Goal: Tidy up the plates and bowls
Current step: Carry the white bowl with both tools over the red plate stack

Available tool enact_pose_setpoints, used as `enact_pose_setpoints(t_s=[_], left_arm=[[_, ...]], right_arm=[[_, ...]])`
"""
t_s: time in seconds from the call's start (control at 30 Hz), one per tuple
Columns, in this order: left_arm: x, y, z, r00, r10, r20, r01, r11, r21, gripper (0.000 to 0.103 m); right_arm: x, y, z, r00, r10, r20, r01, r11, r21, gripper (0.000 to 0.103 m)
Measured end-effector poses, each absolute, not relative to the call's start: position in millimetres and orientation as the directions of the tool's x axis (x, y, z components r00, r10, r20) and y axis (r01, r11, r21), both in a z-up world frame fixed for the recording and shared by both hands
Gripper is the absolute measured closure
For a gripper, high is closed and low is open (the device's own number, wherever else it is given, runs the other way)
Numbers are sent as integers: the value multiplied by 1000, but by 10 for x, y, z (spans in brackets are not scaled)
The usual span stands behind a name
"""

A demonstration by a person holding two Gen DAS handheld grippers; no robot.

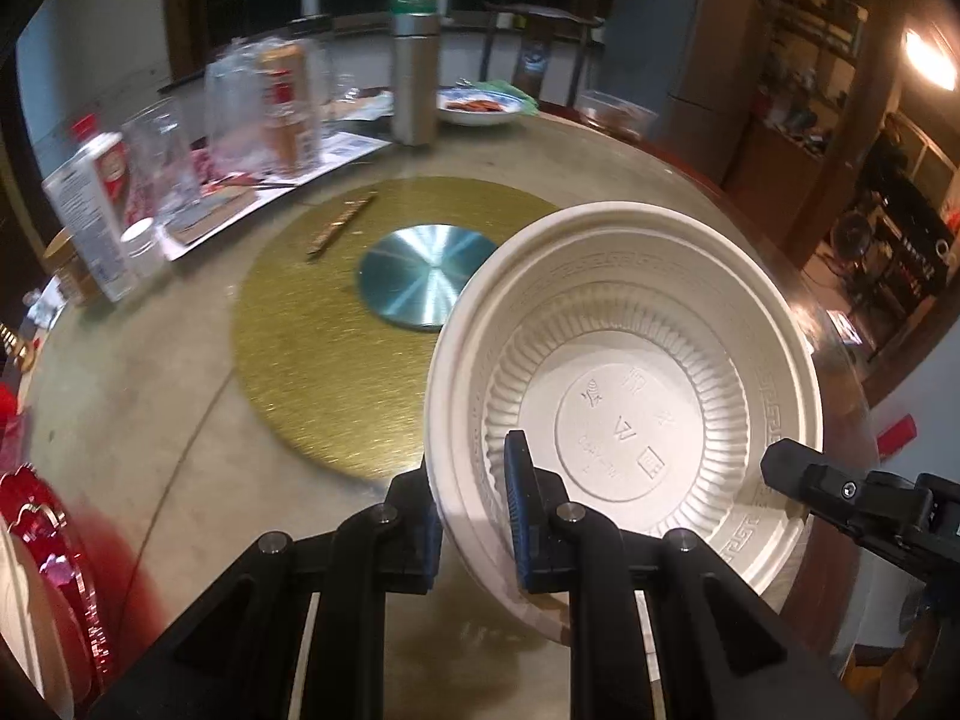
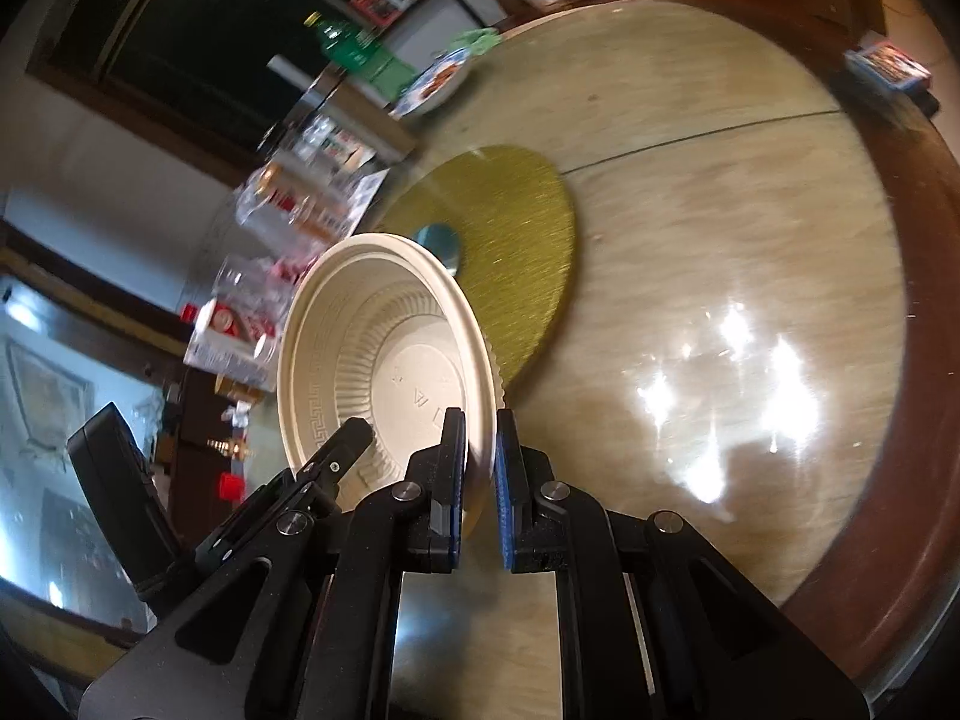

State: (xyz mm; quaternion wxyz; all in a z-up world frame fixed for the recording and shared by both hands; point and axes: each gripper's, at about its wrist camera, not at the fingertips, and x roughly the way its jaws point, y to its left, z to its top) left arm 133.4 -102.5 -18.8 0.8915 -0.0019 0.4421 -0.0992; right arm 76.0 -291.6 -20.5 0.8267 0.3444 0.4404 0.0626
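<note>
Both grippers hold one cream plastic bowl (image 1: 630, 396) by its rim, lifted above the round wooden surface (image 1: 150, 420). The left gripper (image 1: 474, 516) has its jaws clenched on the rim at the bowl's left side, one blue pad inside the bowl and the other outside against the wall. The right gripper (image 2: 480, 480) does the same at the opposite side of the rim, its jaws clamped so that the thin wall passes between the pads. In the left wrist view the tip of the right gripper shows at the lower right of the bowl. Two grips on opposite sides seem to be used because the bowl is light and flexible, and one pinch could let it tilt or bend. The bowl is tilted, with its open side turned toward the cameras, so the ribbed inside and the embossed bottom are visible. Behind it lies a gold turntable mat (image 1: 312, 348) with a shiny metal disc (image 1: 420, 279) in the middle. Bottles, cartons and a plate with food (image 1: 477, 108) crowd the far side, so the bowl probably has to be carried clear of them. I judge that the bowl is in transport and not yet placed.
</note>
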Motion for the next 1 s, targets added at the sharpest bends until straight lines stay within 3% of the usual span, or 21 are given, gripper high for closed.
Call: enact_pose_setpoints(t_s=[1.0], left_arm=[[707, 325, 74, 688, -142, -712, -20, 976, -215, 86]], right_arm=[[692, -1629, 121, 538, 539, -648, -77, 797, 599, 94]])
